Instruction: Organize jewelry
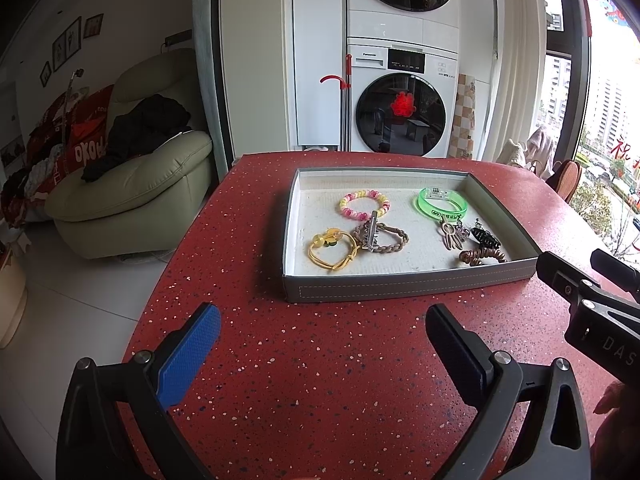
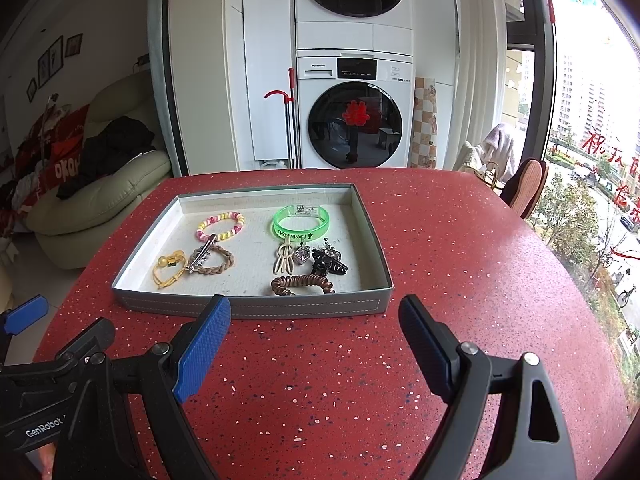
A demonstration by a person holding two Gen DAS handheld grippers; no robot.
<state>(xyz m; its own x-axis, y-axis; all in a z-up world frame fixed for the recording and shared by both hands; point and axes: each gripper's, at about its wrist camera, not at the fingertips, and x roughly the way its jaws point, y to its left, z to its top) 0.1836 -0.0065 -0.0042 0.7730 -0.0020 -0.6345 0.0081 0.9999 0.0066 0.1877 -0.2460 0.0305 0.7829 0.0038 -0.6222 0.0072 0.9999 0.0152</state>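
We hold both grippers, left gripper point(image 1: 322, 344) and right gripper point(image 2: 316, 344), above the red desk point(image 2: 460, 248), fingers spread wide and pinching nothing. Before us the grey tray point(image 2: 248, 306) holds the jewelry: a green bangle point(image 2: 301, 222), a beaded bracelet point(image 2: 220, 225), hair ties and clips.

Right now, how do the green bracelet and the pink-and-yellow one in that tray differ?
The green bracelet is a smooth translucent band with printed lettering; the pink-and-yellow bracelet is a ring of small separate beads. The green bracelet lies nearer the tray's right side, the pink-and-yellow bracelet nearer its left. Both lie flat in the far half of the tray, untouched.
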